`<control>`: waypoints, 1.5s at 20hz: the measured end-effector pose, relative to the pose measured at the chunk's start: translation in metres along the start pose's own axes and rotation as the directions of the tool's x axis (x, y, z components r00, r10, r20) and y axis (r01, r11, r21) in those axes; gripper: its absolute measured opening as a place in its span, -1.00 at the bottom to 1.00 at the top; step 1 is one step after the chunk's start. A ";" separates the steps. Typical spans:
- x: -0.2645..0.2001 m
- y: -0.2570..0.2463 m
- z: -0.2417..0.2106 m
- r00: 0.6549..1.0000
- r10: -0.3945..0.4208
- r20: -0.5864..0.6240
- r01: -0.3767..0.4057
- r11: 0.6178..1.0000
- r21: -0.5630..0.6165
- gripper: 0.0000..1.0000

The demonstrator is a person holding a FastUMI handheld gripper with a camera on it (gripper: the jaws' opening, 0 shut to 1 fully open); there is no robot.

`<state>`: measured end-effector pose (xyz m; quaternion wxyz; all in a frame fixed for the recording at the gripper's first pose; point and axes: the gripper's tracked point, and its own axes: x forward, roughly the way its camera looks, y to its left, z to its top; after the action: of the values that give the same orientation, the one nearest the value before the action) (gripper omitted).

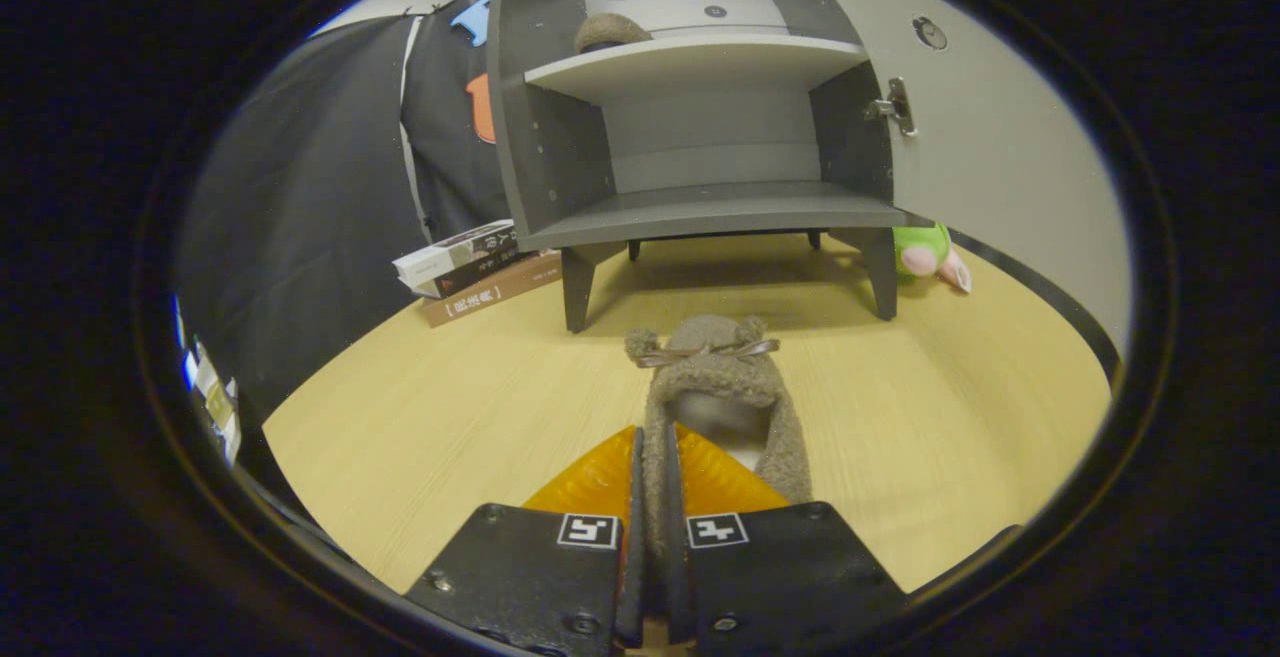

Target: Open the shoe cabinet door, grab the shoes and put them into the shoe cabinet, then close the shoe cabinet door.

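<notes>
The gripper (pixel 652 477) was clamped on the shoe (pixel 715 387), both fingers pressing the left wall of its fuzzy collar. The shoe extended forward from the fingers, its long axis in line with them, the bowed toe pointing at the cabinet (pixel 700 117). The shoe sat low over the table (pixel 450 407); contact with the surface could not be determined. The cabinet stood directly beyond the toe, door (pixel 990 137) swung open to the right. A second shoe (pixel 610 32) lay on the upper shelf. The lower shelf (pixel 720 209) lay open, straight ahead and above toe level. Judged from this alignment, the coming move required a lift and a straight advance, with no yaw correction. A book stack (pixel 470 267) lay left of the cabinet legs, a toy (pixel 925 252) right.
</notes>
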<state>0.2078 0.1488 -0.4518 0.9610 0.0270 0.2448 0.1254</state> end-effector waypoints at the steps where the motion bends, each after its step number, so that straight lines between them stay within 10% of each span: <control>1: -0.005 -0.001 0.004 1.000 -0.003 0.009 0.003 1.000 -0.005 -0.76; 19: -0.119 0.045 0.196 0.948 0.089 0.307 -0.061 0.993 -0.098 -0.80; 30: -0.104 0.014 0.397 0.894 -0.051 0.444 0.134 0.979 -0.156 -0.80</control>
<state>0.3060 0.1402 -0.0536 0.9947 -0.0452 0.0109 0.0919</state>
